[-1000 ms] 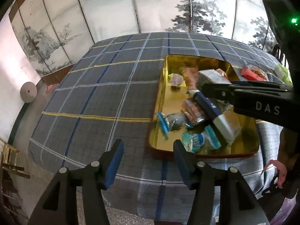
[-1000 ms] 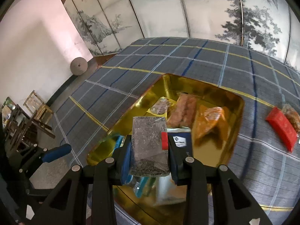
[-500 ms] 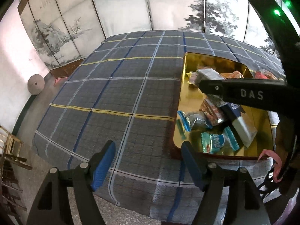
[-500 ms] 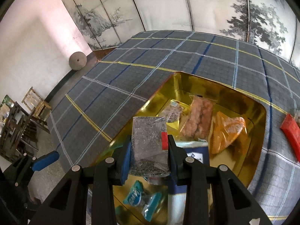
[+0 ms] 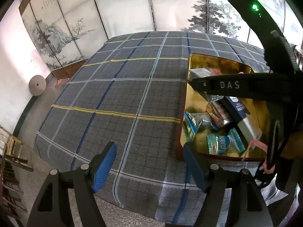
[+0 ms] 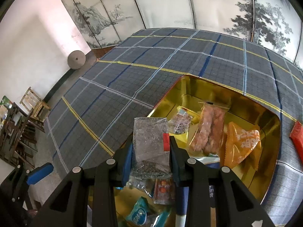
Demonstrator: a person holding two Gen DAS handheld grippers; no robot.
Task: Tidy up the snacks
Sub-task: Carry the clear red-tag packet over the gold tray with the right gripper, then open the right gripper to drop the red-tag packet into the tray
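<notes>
My right gripper is shut on a clear packet of dark grains, held above the near-left part of the gold tray. In the tray lie an orange packet, a pink wafer packet, a small clear packet, a teal candy and a dark blue box. My left gripper stands wide open over the plaid cloth, just left of the tray, nothing between its fingers. The right gripper's arm crosses the left wrist view above the tray.
A grey plaid tablecloth covers the table. A red packet lies on the cloth right of the tray. Painted folding screens stand behind the table. Wooden chairs and a round stone disc are by the left wall.
My left gripper's jaws have spread wider and its view has swung left of the tray. The right gripper has carried the clear packet leftward over the tray, still gripping it.
</notes>
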